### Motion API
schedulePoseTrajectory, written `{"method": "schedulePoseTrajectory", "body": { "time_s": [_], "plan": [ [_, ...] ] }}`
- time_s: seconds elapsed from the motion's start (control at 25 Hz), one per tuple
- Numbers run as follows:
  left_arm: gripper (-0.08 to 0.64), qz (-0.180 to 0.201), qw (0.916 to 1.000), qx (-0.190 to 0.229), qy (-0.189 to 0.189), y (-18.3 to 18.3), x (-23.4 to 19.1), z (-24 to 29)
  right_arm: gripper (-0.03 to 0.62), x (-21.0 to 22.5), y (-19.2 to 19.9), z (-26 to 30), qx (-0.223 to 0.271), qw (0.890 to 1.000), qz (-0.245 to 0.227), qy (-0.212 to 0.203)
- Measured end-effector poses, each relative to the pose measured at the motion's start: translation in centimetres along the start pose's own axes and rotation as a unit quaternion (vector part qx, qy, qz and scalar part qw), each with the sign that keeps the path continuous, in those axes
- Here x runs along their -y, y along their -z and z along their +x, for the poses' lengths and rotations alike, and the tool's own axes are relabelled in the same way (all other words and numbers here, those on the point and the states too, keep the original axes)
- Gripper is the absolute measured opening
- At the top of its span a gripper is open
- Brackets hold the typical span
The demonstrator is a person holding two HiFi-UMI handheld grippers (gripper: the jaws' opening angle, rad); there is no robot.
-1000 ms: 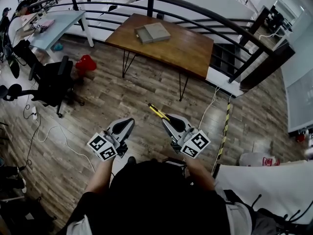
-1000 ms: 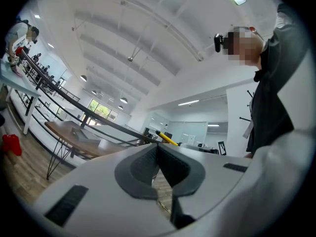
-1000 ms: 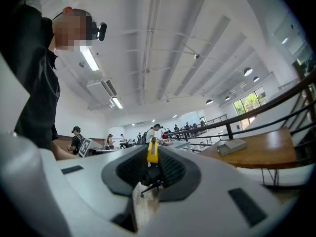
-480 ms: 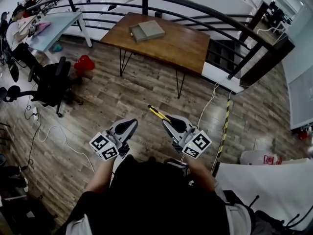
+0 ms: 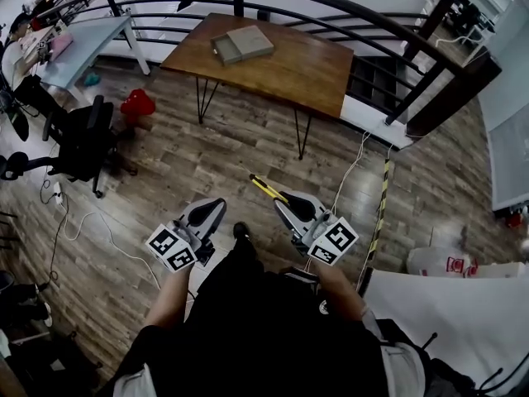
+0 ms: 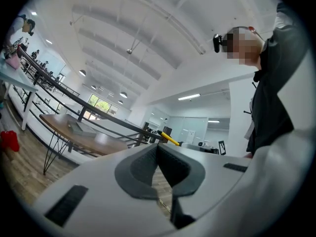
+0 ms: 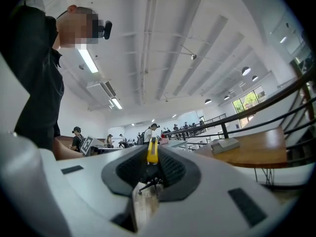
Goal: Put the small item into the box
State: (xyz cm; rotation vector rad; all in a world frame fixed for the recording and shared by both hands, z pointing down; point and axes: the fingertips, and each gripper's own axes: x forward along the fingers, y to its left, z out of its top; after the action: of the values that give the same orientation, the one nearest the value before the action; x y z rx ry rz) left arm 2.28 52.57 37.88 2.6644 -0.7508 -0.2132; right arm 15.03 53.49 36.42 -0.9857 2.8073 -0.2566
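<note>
A grey flat box (image 5: 241, 44) lies on the wooden table (image 5: 306, 69) far ahead of me, by the black railing. My right gripper (image 5: 279, 198) is shut on a thin yellow and black item (image 5: 266, 188) that sticks out past its tips. In the right gripper view the yellow item (image 7: 152, 151) sits between the pads, with the box (image 7: 224, 144) and table (image 7: 252, 152) off to the right. My left gripper (image 5: 216, 205) is held low beside it, shut and empty. The left gripper view shows its jaws (image 6: 158, 149) closed, and the box (image 6: 76, 127) far off.
Black office chairs (image 5: 83, 139) and a red object (image 5: 136, 104) stand on the wood floor to the left. A light blue desk (image 5: 83, 40) is at the far left. Cables and a yellow-black strip (image 5: 382, 209) run along the floor at the right, near a white bag (image 5: 434, 263).
The view has moved forward a little over the floor and a foot now shows between the grippers. Both grippers keep their pose and the right one still holds the yellow item.
</note>
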Motion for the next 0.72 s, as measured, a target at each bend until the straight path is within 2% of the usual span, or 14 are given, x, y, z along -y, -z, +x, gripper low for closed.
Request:
{"method": "schedulePoseTrajectory", "body": {
  "time_s": [0.28,0.72],
  "plan": [
    [0.016,-0.009,0.9999,0.005,-0.004,-1.0,-5.5,2.4,0.069,3.8,0.4,3.9,-0.015,1.0,0.004,0.0],
    [0.016,-0.024,0.9987,0.042,-0.017,-6.8,-16.2,6.5,0.069,12.4,-2.1,13.0,-0.036,0.999,-0.005,-0.004]
  ]
}}
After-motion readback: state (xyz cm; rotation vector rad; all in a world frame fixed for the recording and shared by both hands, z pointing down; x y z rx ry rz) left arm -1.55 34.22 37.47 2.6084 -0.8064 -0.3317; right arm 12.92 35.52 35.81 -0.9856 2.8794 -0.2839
